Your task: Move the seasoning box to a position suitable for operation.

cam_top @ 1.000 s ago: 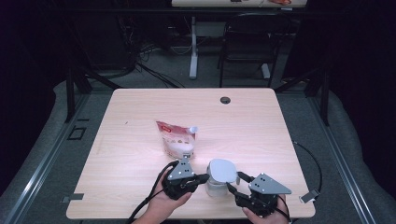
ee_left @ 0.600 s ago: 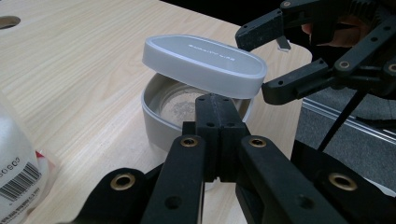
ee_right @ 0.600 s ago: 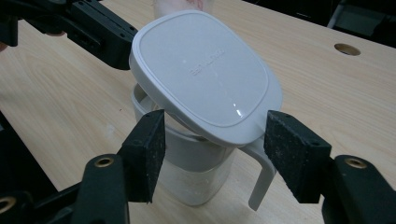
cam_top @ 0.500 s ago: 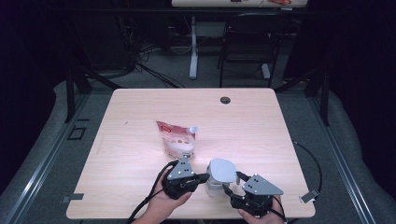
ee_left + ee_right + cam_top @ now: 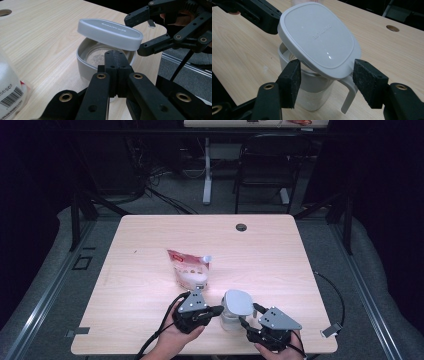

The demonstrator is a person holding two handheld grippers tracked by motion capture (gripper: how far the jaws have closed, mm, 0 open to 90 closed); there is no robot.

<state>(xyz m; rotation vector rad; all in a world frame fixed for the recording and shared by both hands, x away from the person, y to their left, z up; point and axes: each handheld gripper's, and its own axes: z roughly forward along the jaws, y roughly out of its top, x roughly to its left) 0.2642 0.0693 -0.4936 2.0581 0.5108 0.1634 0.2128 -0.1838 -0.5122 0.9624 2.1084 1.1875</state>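
Big pale wooden table (image 5: pixel 150 270) under the high view, and all the action is down at its six o'clock edge. At the table's centre lies a bag (image 5: pixel 190 269), red print up top, white contents below, a barcode showing in the left gripper view.

Just toward five o'clock from the bag stands the cup (image 5: pixel 231 319), a translucent white container with a handle (image 5: pixel 348 98) hanging on the side nearest the right gripper. It sits upright on the wood, squarely between the two tools.

Left gripper (image 5: pixel 216 310) comes in at the cup's nine o'clock. In its own view the jaws are clenched flat together, nothing between them, tip up against the cup's near wall; actual contact I cannot tell.

Right gripper (image 5: pixel 250 316) sits at the cup's four o'clock, jaws spread wide to either side of the lid's near edge. Whether the pads (image 5: pixel 292 82) press on anything, I cannot tell.

The lid (image 5: pixel 318 37), grey and rounded, is tipped: one edge lifted clear of the rim, the other low by the right gripper.

Up at twelve o'clock, a small dark hole (image 5: pixel 241 227) in the tabletop.
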